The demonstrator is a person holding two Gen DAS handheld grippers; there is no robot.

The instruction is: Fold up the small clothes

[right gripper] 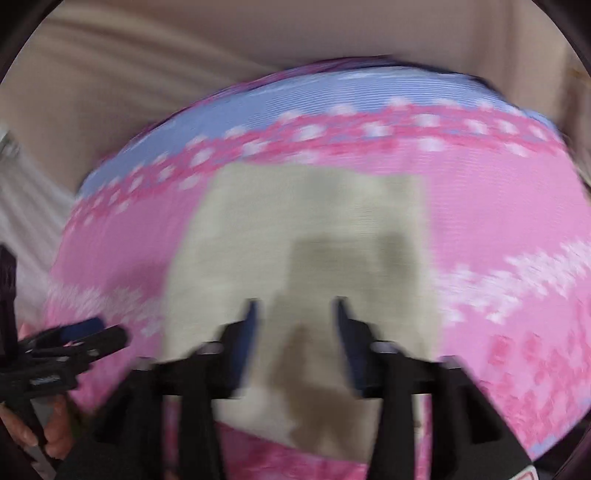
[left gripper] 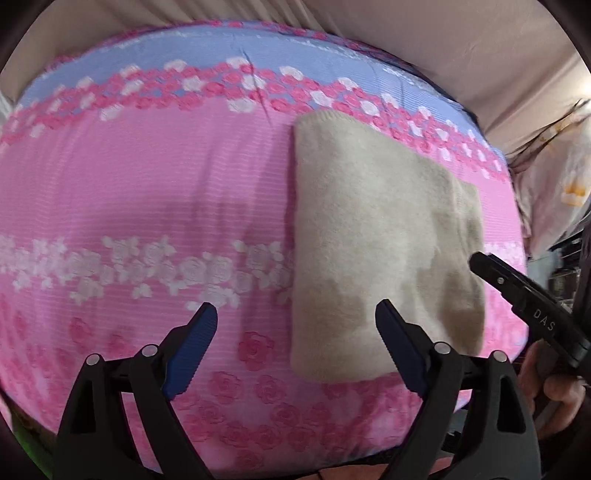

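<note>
A beige folded cloth (left gripper: 380, 243) lies flat on the pink flowered cover (left gripper: 147, 192), right of centre in the left wrist view. My left gripper (left gripper: 295, 317) is open and empty, above the cloth's near left edge. The right gripper shows at the right edge of that view (left gripper: 524, 295), over the cloth's right side. In the blurred right wrist view the cloth (right gripper: 295, 229) fills the centre, and my right gripper (right gripper: 295, 310) is open above its near part, holding nothing. The left gripper (right gripper: 74, 339) shows at that view's left edge.
The cover has white and pink rose bands and a blue strip (left gripper: 221, 48) at the far side. Pale draped fabric (left gripper: 443, 33) hangs behind. A light garment or bag (left gripper: 554, 177) sits at the far right.
</note>
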